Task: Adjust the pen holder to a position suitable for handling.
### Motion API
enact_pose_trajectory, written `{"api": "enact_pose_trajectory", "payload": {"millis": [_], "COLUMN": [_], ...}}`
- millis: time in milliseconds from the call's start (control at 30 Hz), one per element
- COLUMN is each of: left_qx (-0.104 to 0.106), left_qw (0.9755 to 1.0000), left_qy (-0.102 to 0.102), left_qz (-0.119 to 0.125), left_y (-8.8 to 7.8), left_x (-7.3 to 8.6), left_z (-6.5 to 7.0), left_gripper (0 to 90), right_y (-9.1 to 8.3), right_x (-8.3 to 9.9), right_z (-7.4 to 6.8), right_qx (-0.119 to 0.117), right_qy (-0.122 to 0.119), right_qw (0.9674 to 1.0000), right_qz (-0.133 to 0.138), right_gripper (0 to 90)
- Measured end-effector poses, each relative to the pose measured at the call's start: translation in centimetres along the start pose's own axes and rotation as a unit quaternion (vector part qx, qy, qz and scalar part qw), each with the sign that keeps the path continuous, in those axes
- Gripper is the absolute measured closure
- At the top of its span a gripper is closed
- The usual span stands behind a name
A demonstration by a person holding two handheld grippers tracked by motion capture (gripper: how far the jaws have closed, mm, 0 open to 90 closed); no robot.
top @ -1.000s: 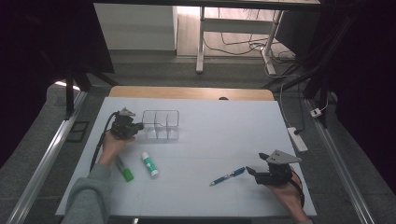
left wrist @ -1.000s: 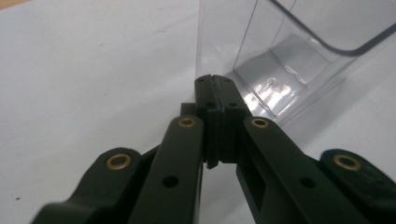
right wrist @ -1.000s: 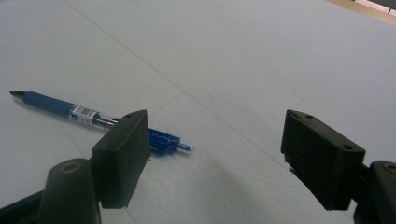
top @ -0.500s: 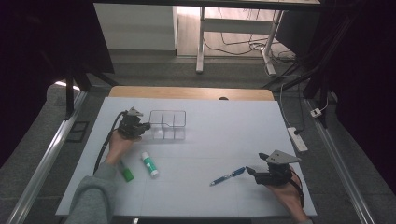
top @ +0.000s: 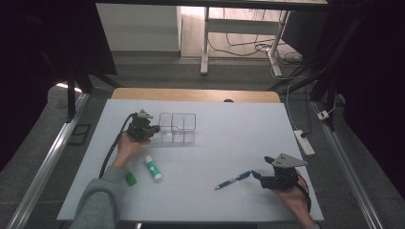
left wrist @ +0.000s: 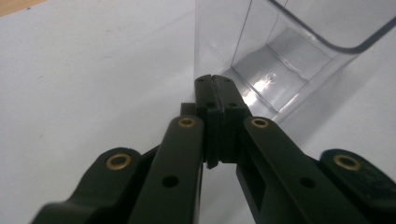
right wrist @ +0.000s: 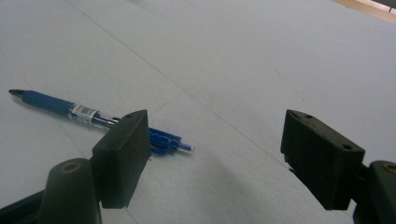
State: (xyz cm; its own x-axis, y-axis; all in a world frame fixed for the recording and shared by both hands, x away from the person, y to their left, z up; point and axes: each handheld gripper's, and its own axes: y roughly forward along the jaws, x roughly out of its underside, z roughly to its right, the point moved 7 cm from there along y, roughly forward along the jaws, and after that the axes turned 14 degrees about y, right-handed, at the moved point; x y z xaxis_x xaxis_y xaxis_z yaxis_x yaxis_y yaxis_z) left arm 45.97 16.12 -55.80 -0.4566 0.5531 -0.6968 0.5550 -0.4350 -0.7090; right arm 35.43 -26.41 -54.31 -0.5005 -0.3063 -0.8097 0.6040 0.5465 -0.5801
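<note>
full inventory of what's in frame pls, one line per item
clear organizer box: 1, transparent, compartments empty, upper left of table, at the left gripper's tips
glue stick: 1, white with green, lying near the box, toward the person
green marker: 1, green, partly hidden by the left sleeve
pen: 1, blue, lying just left of the right gripper
table: 1, white top
power strip: 1, white, right table edge
left gripper: 1, black, jaws shut, against the box
right gripper: 1, black, jaws open, empty
</note>
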Motion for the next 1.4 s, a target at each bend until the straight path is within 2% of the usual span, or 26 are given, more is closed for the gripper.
{"api": "enact_pose_trajectory", "payload": {"millis": [167, 1400], "left_qx": [0.004, 0.01], "left_qw": [0.9999, 0.9994], "left_qy": [0.01, 0.033], "left_qz": [-0.001, 0.0], "left_y": [0.3, 2.2], "left_x": [-0.5, -2.9], "left_z": [0.5, 2.7], "left_gripper": [88.9, 88.9], "right_y": [0.0, 0.1], "right_x": [0.0, 0.1], "right_z": [0.0, 0.0], "right_qx": [0.001, 0.003], "right_qy": [0.001, 0.002], "right_qw": [1.0, 1.0], "right_qz": [0.001, -0.004], "right_gripper": [23.9, 24.0]}}
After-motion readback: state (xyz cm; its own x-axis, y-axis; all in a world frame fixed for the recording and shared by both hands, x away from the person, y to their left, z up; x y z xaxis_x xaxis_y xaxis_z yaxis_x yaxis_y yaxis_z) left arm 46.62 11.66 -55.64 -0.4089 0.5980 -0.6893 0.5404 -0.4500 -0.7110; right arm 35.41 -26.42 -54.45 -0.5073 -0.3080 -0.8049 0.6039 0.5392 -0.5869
